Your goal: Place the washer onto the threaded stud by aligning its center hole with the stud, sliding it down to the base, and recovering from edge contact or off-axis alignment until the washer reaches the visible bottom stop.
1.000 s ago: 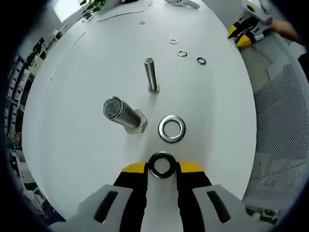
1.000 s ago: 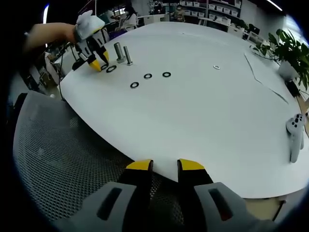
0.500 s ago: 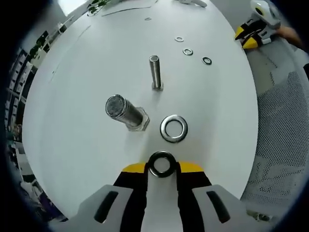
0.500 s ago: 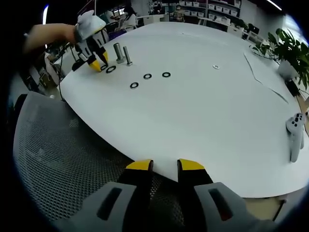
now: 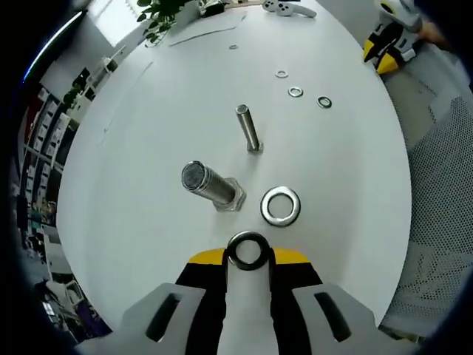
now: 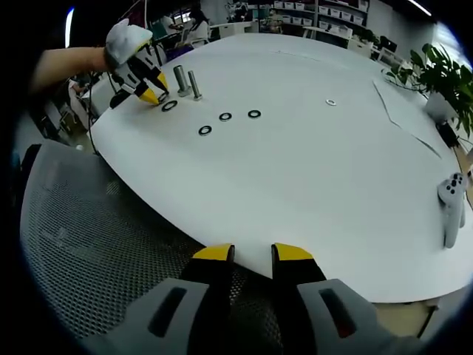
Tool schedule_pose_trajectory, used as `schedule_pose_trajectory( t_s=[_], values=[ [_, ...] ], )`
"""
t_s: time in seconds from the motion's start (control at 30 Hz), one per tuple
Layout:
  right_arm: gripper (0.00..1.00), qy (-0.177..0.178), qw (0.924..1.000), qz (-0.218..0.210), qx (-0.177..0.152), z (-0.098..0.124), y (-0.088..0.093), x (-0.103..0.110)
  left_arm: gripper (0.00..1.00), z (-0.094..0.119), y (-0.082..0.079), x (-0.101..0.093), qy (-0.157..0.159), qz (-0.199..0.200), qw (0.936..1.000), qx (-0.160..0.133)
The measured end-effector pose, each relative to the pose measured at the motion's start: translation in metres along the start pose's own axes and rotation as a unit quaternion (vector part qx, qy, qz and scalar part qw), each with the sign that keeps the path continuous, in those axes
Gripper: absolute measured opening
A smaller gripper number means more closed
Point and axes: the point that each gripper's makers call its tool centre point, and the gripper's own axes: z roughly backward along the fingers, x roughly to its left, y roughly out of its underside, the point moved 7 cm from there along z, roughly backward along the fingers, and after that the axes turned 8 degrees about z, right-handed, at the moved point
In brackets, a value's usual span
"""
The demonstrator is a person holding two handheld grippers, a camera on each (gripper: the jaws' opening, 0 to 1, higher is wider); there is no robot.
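Washer held by the left gripper, not yet over the stud.

In the left gripper view, the thick threaded stud (image 5: 212,186) stands on the white table (image 5: 148,126), up and to the left of the left gripper (image 5: 248,257), whose jaws are clamped on a dark washer (image 5: 247,250). A thinner bolt (image 5: 248,129) stands farther away, and a loose washer (image 5: 281,205) lies flat just to the right of the stud. I judge the held washer must travel forward and left and arrive level over the stud top. The right gripper (image 6: 250,254) waits well apart at the table edge, its jaws slightly apart and holding nothing.
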Motion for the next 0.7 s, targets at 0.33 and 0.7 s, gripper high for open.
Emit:
schedule_pose_trajectory(
  t_s=[0.33,0.7],
  values=[
    [0.23,0.001,1.0000,-0.001,0.003,0.000,0.001,0.000,0.19,0.023,-0.007,-0.002,-0.013,0.002,0.9993,-0.034],
    [0.23,0.001,1.0000,0.000,0.005,0.000,0.001,0.000,0.19,0.042,-0.024,0.002,-0.032,-0.012,0.9971,-0.068]
  ],
)
